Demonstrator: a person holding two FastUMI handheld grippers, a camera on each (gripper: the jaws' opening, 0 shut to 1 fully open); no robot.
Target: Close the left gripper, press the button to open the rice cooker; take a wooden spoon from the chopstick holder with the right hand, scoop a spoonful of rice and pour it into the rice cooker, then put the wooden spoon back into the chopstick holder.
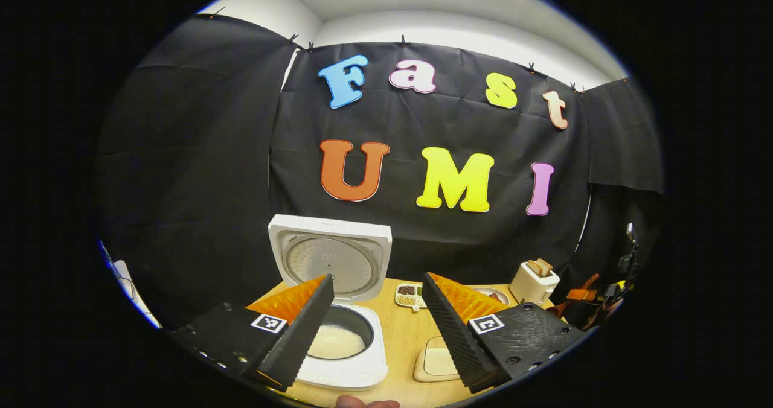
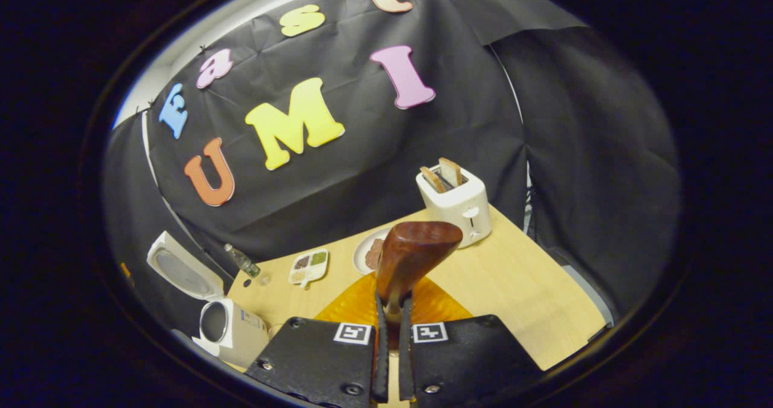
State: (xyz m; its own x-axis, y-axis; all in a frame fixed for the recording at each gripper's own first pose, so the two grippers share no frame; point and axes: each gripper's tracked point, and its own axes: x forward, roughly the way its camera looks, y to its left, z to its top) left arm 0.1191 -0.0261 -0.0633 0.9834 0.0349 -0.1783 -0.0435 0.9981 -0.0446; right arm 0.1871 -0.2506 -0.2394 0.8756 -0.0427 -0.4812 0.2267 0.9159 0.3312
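Left claw (image 1: 377, 311): your left one is wide open, nothing between the fingers, held above the worktop (image 1: 404, 335) facing the booth wall.
Right claw (image 2: 391, 335): your right one is clamped on the wooden spoon (image 2: 413, 257); both fingers press on the handle from either side.
Wooden spoon: the handle runs up out of the claw and the dark brown bowl stands up in front of the camera, tilted a little to the right. You can't tell from this angle whether it carries rice.
Rice cooker (image 1: 347, 350): white, lid (image 1: 329, 260) swung up and standing upright at the back. In the left gripper view it sits below and between the fingers, closer to the left finger. In the right gripper view it's at the lower left edge of the worktop, well apart from the spoon.
Inner pot (image 1: 338, 338): exposed, with pale white rice in the bottom.
Toaster (image 2: 456, 203): white, two slices of bread sticking out of the slots, at the back of the worktop near the wall.
Divided dish (image 2: 308, 266): small white tray with several compartments of grains or beans, between cooker and toaster.
Plate (image 2: 365, 254): just left of the toaster, something brown on it, partly hidden behind the spoon.
Bottle (image 2: 243, 261): small and clear, lying tilted near the wall behind the cooker.
Beige square pad (image 1: 438, 363): flat on the worktop, just right of the cooker.
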